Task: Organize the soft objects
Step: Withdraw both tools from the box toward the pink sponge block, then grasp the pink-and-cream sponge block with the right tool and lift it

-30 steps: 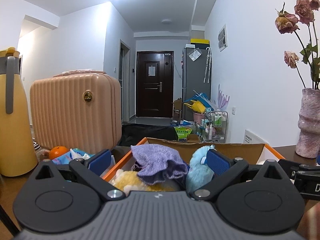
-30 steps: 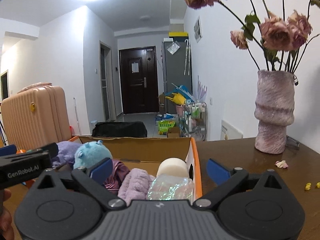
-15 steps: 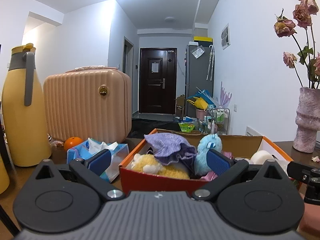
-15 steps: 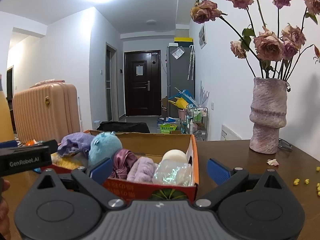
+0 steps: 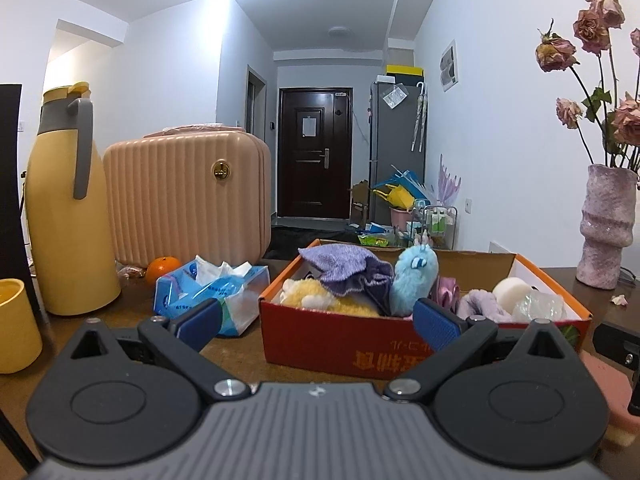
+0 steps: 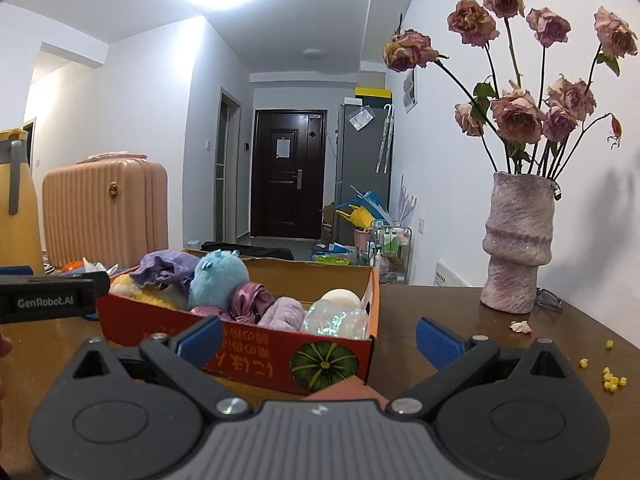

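Before box: left gripper, right gripper level, both spread, empty.

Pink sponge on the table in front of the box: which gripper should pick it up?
Right. The pink sponge lies just ahead of the right gripper, centred between its open jaws. From the left gripper it sits off at the far right edge, outside those open jaws.
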Motion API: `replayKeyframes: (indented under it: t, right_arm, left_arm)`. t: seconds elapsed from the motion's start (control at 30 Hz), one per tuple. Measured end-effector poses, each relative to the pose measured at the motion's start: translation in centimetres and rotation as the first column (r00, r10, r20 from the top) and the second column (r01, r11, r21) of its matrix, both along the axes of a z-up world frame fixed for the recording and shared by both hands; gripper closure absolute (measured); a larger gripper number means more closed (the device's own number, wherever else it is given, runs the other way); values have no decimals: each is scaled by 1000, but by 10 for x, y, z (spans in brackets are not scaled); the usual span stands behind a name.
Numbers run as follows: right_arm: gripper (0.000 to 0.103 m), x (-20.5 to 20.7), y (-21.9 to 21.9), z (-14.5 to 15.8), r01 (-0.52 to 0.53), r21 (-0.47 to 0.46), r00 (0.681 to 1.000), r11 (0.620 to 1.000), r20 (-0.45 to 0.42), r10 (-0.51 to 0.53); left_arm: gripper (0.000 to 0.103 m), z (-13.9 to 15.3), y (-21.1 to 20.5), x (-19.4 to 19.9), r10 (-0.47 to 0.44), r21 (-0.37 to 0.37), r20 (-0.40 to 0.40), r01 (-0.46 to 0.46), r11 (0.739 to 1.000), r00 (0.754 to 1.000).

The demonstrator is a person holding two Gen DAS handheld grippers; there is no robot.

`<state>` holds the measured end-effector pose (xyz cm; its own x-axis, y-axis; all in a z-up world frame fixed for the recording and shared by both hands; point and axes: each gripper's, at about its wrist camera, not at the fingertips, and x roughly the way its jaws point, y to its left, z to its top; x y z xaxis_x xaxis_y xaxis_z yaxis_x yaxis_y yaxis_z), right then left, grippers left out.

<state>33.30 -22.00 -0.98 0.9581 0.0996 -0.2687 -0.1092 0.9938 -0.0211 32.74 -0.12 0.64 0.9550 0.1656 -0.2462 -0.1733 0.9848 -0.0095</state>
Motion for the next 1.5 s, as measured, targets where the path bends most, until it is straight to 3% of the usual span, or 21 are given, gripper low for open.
replayKeyframes:
  t: [0.73, 0.93, 1.5]
  right_arm:
    - [0, -58, -25, -8, -7, 21, 1000, 1000, -25, 7]
    - [0, -65, -21, -9, -56, 10, 998, 998, -33, 56]
    - [0, -61, -19, -11, 6, -25, 998, 1000, -55, -7]
  left_arm:
    - [0, -7, -5, -55, -41, 16, -48, 42, 999, 998]
    - [0, -8, -7, -60, -56, 19, -59, 57, 998, 997]
    - [0, -4, 3, -59, -86, -41, -68, 84, 996, 994]
